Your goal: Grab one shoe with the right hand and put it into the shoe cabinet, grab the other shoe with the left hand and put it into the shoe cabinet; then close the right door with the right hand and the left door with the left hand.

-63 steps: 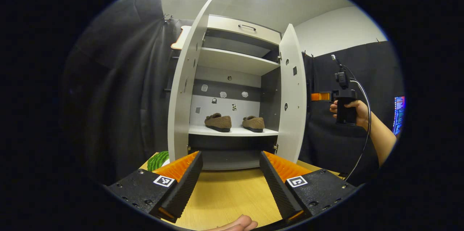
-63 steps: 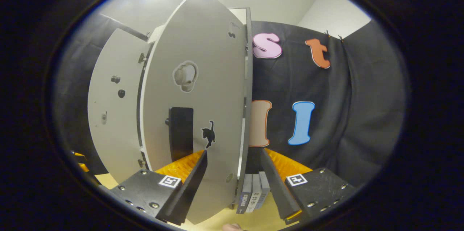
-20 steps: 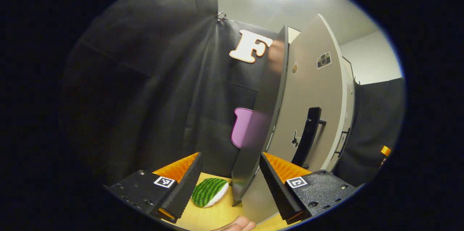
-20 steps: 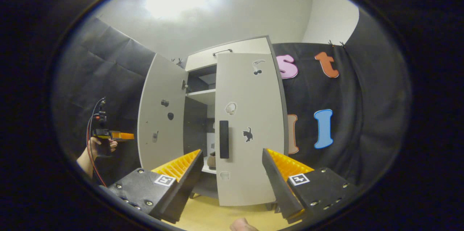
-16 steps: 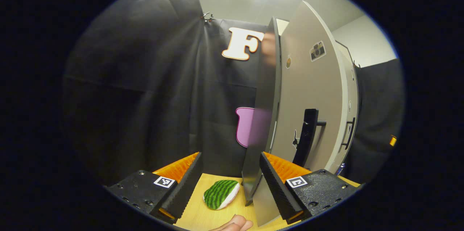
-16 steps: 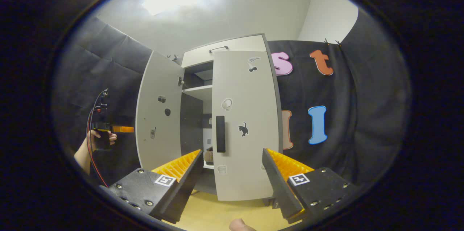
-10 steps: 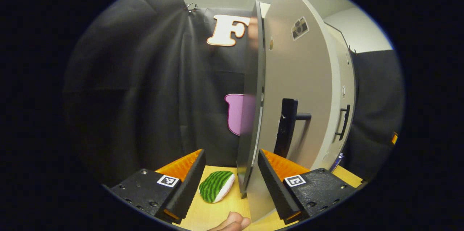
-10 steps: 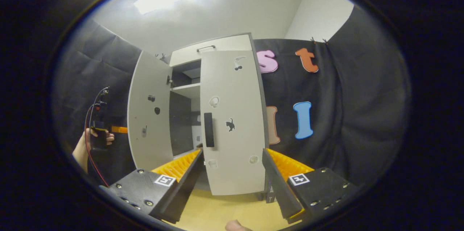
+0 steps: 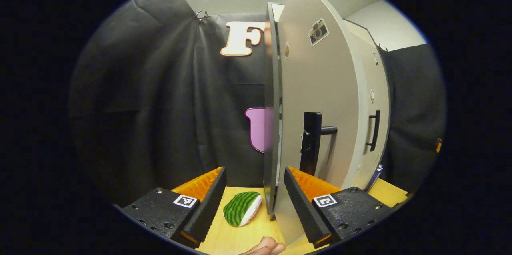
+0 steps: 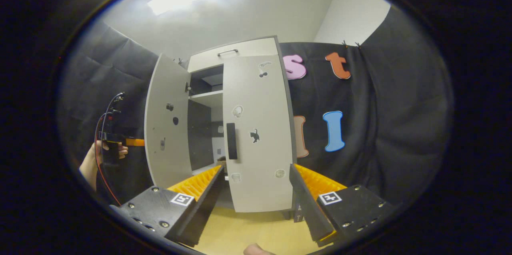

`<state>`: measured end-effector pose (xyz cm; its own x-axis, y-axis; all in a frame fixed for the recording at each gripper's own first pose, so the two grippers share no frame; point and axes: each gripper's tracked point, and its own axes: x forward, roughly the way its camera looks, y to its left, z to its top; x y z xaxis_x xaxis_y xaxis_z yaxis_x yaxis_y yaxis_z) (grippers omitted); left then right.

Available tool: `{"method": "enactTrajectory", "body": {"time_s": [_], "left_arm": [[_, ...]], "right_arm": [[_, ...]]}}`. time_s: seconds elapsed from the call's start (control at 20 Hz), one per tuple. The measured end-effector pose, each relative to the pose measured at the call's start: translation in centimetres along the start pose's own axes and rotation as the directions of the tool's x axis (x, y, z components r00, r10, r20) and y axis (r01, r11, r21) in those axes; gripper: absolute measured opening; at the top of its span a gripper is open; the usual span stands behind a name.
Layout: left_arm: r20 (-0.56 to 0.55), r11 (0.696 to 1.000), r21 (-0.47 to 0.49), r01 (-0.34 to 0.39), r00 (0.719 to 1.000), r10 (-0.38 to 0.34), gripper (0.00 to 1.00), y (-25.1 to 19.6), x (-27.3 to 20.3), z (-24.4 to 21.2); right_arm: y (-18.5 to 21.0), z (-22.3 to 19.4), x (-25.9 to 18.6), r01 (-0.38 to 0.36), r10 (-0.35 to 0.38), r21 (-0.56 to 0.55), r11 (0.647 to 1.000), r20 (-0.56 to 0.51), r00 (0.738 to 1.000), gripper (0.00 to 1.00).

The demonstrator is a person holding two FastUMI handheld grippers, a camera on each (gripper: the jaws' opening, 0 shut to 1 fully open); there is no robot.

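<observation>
The white shoe cabinet (image 10: 240, 53) stands on a wooden table. Its right door (image 10: 258, 135) with a black handle (image 10: 231, 141) is swung to the front, and its left door (image 10: 166, 127) stands open. A brown sliver of a shoe (image 10: 221, 162) peeks past the right door's edge. My right gripper (image 10: 256, 169) is open, a short way in front of the right door, holding nothing. My left gripper (image 9: 254, 173) is open with the left door's free edge (image 9: 272, 127) standing between its fingers. That door's outer face carries a black handle (image 9: 311, 143). In the right gripper view a hand holds the left gripper (image 10: 134, 141) behind the open door.
A green striped watermelon-slice toy (image 9: 242, 209) lies on the table (image 9: 236, 239) just left of the door's foot. Some books (image 10: 298, 211) stand against the cabinet's lower right corner. Black cloth walls surround the booth.
The right door has swung from wide open to the front, and my right gripper has backed away. My left gripper has come round to the left door's outer side, its fingers now straddling the edge.
</observation>
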<state>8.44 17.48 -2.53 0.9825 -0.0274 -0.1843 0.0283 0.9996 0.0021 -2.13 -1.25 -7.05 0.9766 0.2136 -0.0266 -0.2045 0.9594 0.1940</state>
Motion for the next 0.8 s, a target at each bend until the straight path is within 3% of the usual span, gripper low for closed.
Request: {"method": "enactTrajectory", "body": {"time_s": [0.2,0.8], "left_arm": [[-0.005,0.999,-0.013,0.047,0.999,-0.047,0.9,-2.2,0.5,0.0],[0.027,0.995,0.051,0.091,0.995,-0.093,0.9,-9.9,2.4,0.3]], "right_arm": [[0.5,-0.9,0.3,-0.003,0.003,-0.002,1.0,-0.023,1.0,0.98],[-1.7,-3.0,1.5,0.045,-0.044,0.006,0.999,-0.063,0.997,0.98]]}}
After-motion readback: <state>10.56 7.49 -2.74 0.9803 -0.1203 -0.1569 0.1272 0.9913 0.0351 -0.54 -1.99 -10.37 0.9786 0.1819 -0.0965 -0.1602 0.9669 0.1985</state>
